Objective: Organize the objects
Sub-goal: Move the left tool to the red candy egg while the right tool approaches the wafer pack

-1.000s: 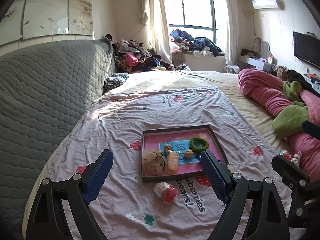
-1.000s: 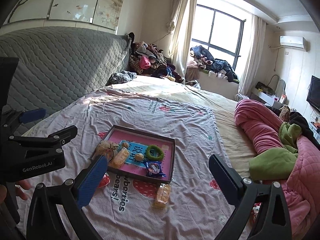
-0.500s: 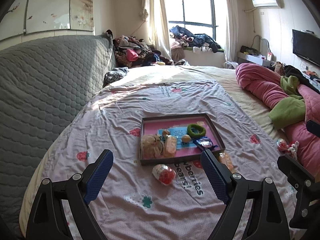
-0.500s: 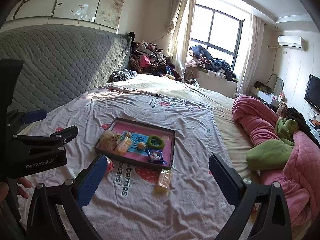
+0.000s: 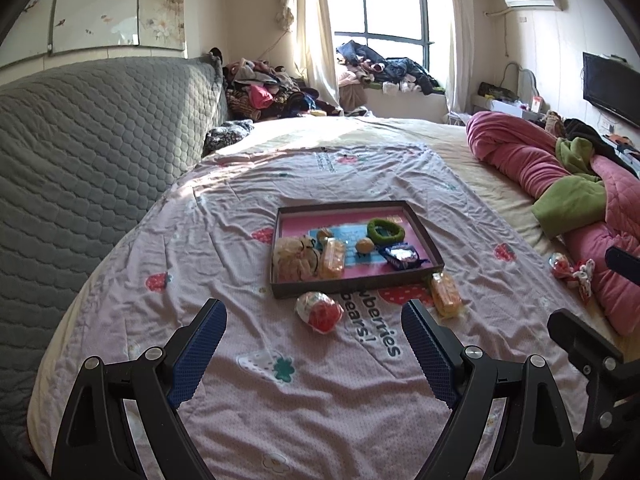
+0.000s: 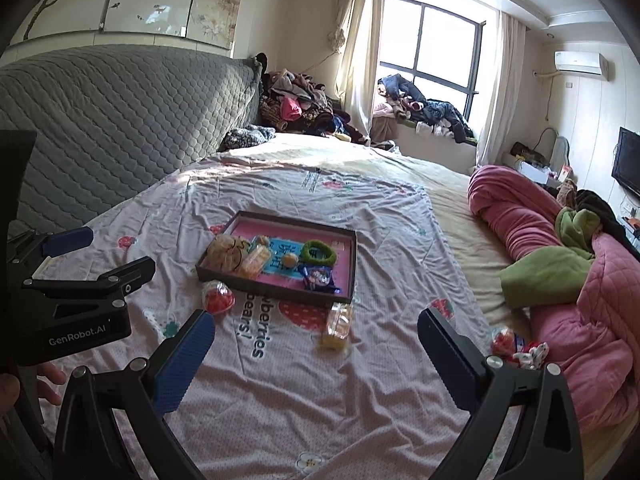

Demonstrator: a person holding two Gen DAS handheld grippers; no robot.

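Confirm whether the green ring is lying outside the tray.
No, the green ring lies inside the tray, near its far right corner.

Under your grippers the pink printed sheet (image 5: 248,360) is thin, matt, creased cloth, and the grey headboard cover (image 5: 92,132) beside it is quilted fabric. The tray (image 5: 356,280) you face looks like dark matt card with a pink lining, and the red-and-white packet (image 5: 320,312) before it is glossy, crinkled plastic film. Your left gripper (image 5: 314,340) is matt black plastic with silvery metal screws, and its blue pads (image 5: 200,352) are finely ribbed.
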